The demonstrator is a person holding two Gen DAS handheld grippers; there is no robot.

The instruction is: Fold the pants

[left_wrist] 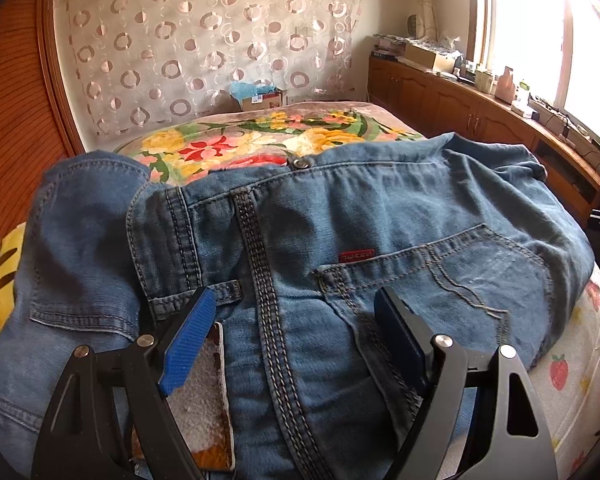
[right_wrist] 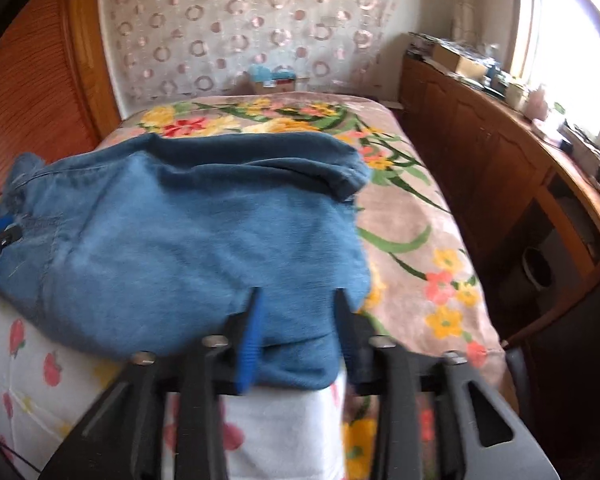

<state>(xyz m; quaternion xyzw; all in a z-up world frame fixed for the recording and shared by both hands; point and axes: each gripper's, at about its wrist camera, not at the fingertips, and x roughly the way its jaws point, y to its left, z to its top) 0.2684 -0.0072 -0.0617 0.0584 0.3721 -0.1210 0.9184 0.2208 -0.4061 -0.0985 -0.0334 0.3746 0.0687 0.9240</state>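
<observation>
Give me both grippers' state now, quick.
Left gripper: open wide, over the jeans, gripping nothing.
Right gripper: partly open, denim edge between the jaws, not pinched.

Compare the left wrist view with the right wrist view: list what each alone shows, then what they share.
Left wrist only: the jeans' waistband button, red label, back pocket, and the left gripper with jaws wide apart. Right wrist only: plain denim without seams or pockets, and the right gripper with cloth between its parted jaws. Both: the floral blanket, circle-patterned curtain, and wooden cabinets.
</observation>
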